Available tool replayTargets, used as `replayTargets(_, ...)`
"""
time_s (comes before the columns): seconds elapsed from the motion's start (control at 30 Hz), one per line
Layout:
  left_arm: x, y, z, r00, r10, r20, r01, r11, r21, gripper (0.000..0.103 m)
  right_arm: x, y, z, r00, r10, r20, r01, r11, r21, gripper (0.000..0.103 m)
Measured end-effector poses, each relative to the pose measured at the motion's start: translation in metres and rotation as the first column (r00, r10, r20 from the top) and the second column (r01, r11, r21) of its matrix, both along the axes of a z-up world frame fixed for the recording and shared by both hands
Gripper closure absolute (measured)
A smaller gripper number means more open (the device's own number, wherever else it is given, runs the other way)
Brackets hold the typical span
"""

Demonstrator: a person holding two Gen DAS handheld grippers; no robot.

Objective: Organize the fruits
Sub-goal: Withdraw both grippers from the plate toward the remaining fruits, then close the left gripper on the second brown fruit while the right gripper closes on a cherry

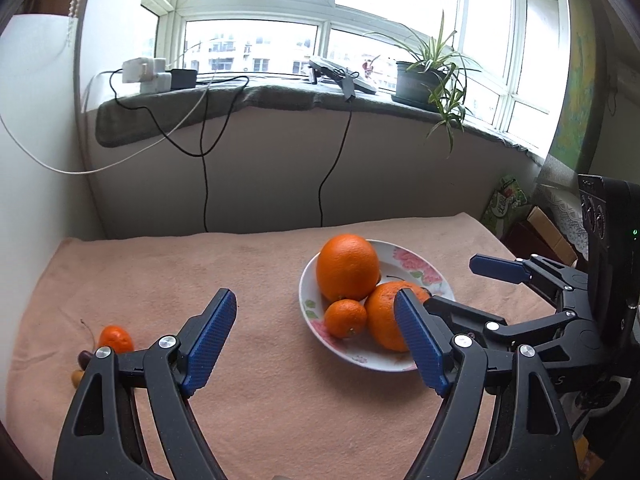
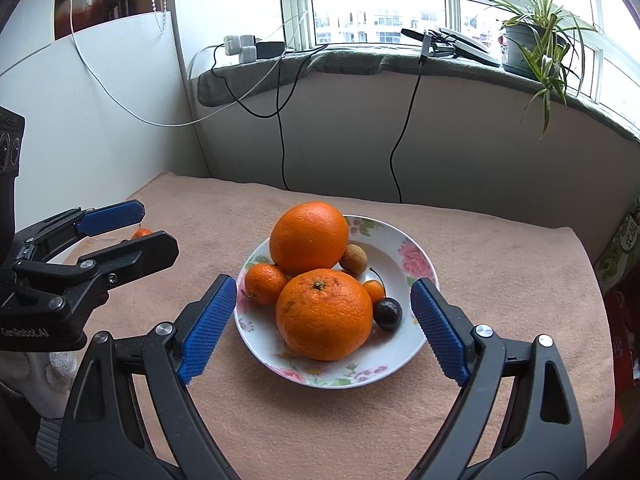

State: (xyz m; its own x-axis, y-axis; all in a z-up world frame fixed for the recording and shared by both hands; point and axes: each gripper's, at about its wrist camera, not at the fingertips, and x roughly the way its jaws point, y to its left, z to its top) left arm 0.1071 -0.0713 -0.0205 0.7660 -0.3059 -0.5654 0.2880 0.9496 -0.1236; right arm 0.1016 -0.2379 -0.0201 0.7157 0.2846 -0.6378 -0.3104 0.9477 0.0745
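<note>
Here the floral bowl (image 2: 416,248) sits toward the desk's (image 2: 500,264) right side on the peach cloth, holding two big oranges (image 2: 324,314), a mandarin (image 2: 265,283), a tan longan (image 2: 354,259), a small orange fruit and a dark cherry (image 2: 387,313). The right tool (image 2: 324,326) hangs above it, jaws wide, gripping nothing. The left tool (image 1: 316,336) gapes empty too. Near the desk's left edge lie a small tangerine (image 1: 116,338) and two tiny fruits.
</note>
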Motion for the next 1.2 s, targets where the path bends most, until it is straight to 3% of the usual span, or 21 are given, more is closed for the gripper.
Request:
replayTargets(0.47, -0.013, 0.103, -0.037, 0.975, 0.210, -0.068, -0.207, 0.977, 0.050, 0.022, 0.008, 0.078, -0.002, 0.990, 0.140, -0.017, -0.141, 0.989, -0.043, 0.012)
replayTargets(0.77, -0.027, 0.160, -0.059, 0.948, 0.302, -0.103, -0.297, 0.953, 0.054, 0.023, 0.022, 0.127, -0.014, 0.969, 0.239, -0.063, -0.239, 0.971, 0.003, 0.012)
replayTargets(0.97, -0.028, 0.191, -0.070, 0.936, 0.315, -0.156, -0.320, 0.948, -0.003, 0.042, 0.031, 0.163, -0.029, 0.940, 0.324, -0.109, -0.321, 0.946, 0.042, 0.013)
replayTargets(1.2, -0.017, 0.198, -0.074, 0.945, 0.268, -0.187, -0.280, 0.959, -0.044, 0.060, 0.037, 0.208, -0.051, 0.888, 0.426, -0.176, -0.422, 0.905, 0.060, 0.033)
